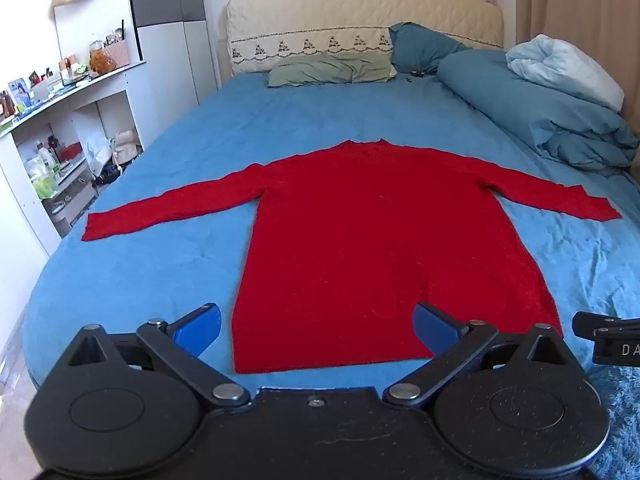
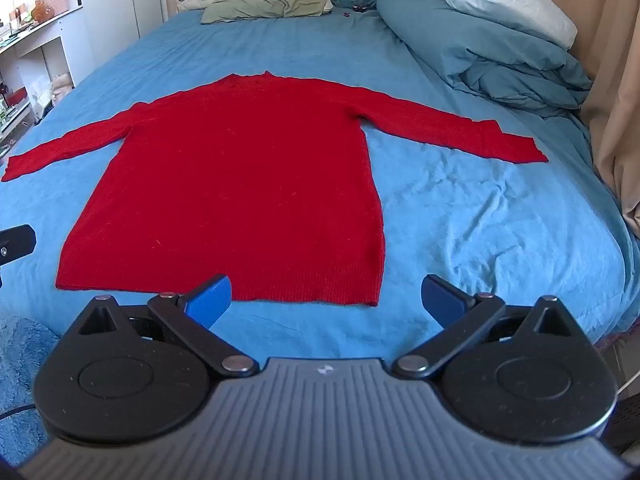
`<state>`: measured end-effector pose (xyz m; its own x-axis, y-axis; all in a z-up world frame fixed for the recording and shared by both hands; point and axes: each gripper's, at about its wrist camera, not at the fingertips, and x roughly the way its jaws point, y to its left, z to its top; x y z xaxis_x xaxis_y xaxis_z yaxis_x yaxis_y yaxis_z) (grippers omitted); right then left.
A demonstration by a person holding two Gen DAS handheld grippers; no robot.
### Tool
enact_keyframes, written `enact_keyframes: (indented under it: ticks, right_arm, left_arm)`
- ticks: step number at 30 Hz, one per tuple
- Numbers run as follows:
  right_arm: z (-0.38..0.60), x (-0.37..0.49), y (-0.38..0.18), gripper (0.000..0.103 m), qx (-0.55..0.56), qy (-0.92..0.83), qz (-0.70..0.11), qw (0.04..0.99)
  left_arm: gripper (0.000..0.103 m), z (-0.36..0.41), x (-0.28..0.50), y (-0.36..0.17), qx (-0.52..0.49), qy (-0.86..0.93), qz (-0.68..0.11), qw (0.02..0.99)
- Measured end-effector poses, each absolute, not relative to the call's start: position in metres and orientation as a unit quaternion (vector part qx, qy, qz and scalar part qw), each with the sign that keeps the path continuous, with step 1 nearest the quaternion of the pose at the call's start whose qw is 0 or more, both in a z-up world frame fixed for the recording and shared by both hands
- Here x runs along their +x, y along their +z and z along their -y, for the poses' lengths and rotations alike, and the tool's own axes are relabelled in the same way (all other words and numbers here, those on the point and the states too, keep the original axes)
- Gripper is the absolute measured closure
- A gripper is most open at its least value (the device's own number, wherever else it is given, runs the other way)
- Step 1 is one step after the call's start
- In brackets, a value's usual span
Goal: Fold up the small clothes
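Left tongs [image 1: 316, 330] cover part of the sweater's [image 1: 360, 240] hem.

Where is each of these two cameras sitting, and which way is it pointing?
Left wrist: on the left gripper, at the bed's foot, facing the headboard; its open blue fingers frame the red sweater.
Right wrist: on the right gripper, further right, facing the same way; fingers open.
Shared: sweater, blue sheet, green pillow.

Blue bed [image 1: 320, 120], white shelves [image 1: 68, 112], beige curtain [image 2: 612, 80].
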<state>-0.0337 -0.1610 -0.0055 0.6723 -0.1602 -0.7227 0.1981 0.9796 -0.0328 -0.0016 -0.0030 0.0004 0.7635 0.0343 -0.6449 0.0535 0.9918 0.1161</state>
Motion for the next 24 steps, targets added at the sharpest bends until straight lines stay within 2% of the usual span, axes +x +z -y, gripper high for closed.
enact_keyframes:
  ticks: [24]
  right_arm:
    - [0.162,-0.030,-0.006,0.000,0.028,-0.096,-0.397,0.912]
  left_arm:
    - [0.000,0.006,0.002,-0.003,0.060,-0.013,-0.347,0.936]
